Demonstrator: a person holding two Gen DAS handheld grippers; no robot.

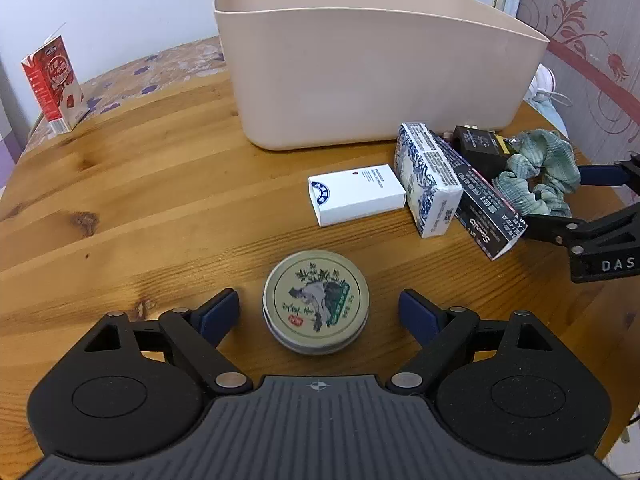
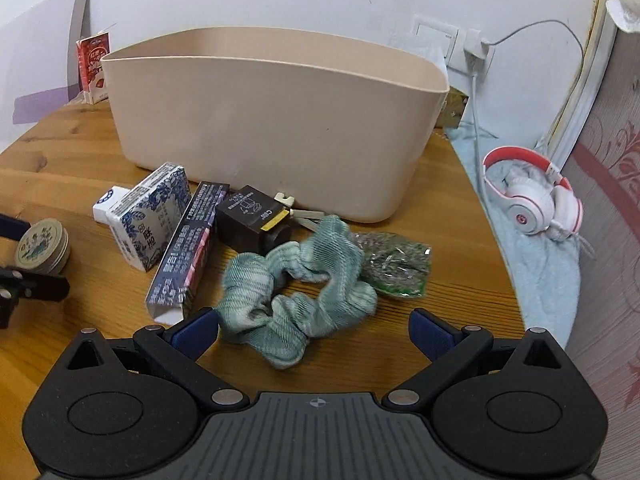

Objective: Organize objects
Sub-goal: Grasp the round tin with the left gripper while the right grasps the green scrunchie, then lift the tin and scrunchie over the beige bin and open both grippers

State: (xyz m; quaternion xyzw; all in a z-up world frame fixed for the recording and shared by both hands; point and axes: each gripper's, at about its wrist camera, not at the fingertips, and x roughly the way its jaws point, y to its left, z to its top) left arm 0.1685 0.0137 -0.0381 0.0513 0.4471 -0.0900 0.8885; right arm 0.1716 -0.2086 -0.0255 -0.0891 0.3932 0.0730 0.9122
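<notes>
The round tin (image 1: 316,301) lies flat on the wooden worktop (image 1: 120,208), right between the wide-open jaws of the left gripper (image 1: 319,312), and nothing touches it. Its lid shows a picture of a rock and green plants; the small writing is too tiny to read. The green scrunchie (image 2: 298,280) lies between the open jaws of the right gripper (image 2: 314,330), closer to the left finger (image 2: 196,330). The right gripper's side reads "DAS", and the rest is cut off. Just behind the scrunchie are a shiny green packet (image 2: 394,266), a long dark box (image 2: 186,256) with Chinese writing, a blue and white carton (image 2: 150,220), a black box (image 2: 254,220) and a small white box (image 1: 356,194). Farther back stands the big beige bin (image 2: 272,120); its inside is hidden. A red milk carton (image 1: 54,84) stands far left. White and red headphones (image 2: 534,196) rest on a blue cloth (image 2: 532,264).
</notes>
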